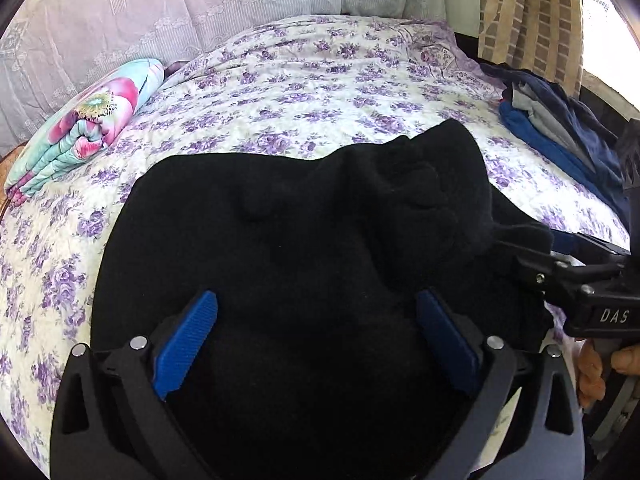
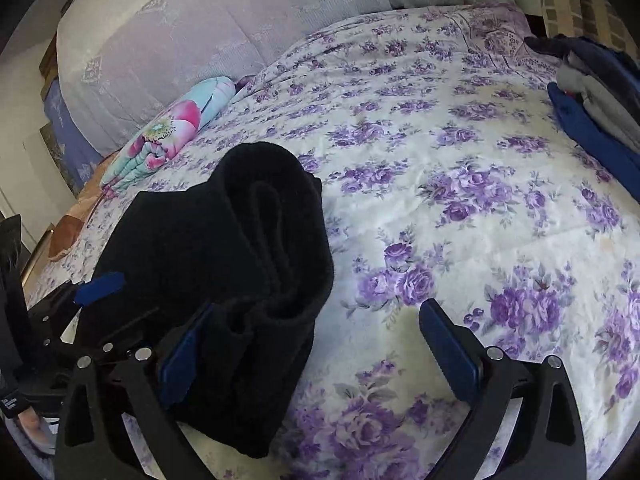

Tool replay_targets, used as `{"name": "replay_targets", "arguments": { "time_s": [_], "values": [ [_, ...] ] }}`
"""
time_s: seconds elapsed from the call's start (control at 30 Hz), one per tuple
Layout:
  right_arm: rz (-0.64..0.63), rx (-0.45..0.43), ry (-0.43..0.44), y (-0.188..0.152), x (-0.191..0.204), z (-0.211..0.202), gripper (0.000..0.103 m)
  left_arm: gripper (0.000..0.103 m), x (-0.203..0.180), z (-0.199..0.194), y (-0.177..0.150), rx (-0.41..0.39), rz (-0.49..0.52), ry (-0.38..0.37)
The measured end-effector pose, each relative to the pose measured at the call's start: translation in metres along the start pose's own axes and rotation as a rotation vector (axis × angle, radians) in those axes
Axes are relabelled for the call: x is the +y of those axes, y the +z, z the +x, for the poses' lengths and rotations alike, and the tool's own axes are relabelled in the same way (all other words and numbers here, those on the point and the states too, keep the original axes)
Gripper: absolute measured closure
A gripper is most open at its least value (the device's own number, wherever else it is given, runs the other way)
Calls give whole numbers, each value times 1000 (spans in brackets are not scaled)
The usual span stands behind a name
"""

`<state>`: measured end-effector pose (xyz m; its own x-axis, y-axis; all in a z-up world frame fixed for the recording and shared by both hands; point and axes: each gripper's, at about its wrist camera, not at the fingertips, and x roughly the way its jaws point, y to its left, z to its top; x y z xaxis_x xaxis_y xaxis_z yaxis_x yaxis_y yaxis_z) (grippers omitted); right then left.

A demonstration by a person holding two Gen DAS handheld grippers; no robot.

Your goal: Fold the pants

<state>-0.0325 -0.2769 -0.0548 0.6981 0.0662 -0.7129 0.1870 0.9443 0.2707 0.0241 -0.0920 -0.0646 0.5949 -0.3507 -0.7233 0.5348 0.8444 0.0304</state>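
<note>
Black pants (image 1: 304, 248) lie folded in a thick bundle on the floral bedspread (image 1: 320, 92). My left gripper (image 1: 316, 344) is open, its blue pads (image 1: 188, 340) spread over the near part of the bundle. In the right wrist view the pants (image 2: 224, 264) show as stacked folds at the left. My right gripper (image 2: 316, 352) is open, its left pad against the bundle's right edge, its right pad (image 2: 452, 352) over bare bedspread (image 2: 460, 168). The right gripper also shows at the right edge of the left wrist view (image 1: 560, 256), touching the pants' right corner.
A folded floral quilt (image 1: 84, 128) lies at the bed's left side. A pile of blue and grey clothes (image 1: 560, 124) sits at the right edge. A pale padded headboard (image 1: 160, 12) stands behind, a curtain (image 1: 528, 20) at the far right.
</note>
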Motion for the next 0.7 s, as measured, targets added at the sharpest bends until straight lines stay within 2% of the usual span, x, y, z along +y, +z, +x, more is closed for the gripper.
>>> {"name": "replay_targets", "arguments": {
  "time_s": [0.07,0.23,0.4,0.5,0.57,0.63,0.7],
  "values": [
    [-6,-15,-6,5,5,-6,4,5,2,-1,-1,-4,-5,-4],
    [-86,-125,-34,37,31,-33,4,5,3,-1,0,-4,-9,-3],
    [-165,-156,-25,69,60,-28,4,5,4,-1,0,-3,-8,-5],
    [-201,-117,-40,81,70,-4,4,5,3,-1,-1,-2,-8,-4],
    [-199,-67,-93,81,67,18,4,5,4,-1,0,-2,-7,-5],
    [-174,-1,-138,75,53,41,4,5,3,-1,0,-1,-6,-4],
    [-131,52,-127,71,36,53,4,5,3,0,0,-1,-1,-6]
  ]
}}
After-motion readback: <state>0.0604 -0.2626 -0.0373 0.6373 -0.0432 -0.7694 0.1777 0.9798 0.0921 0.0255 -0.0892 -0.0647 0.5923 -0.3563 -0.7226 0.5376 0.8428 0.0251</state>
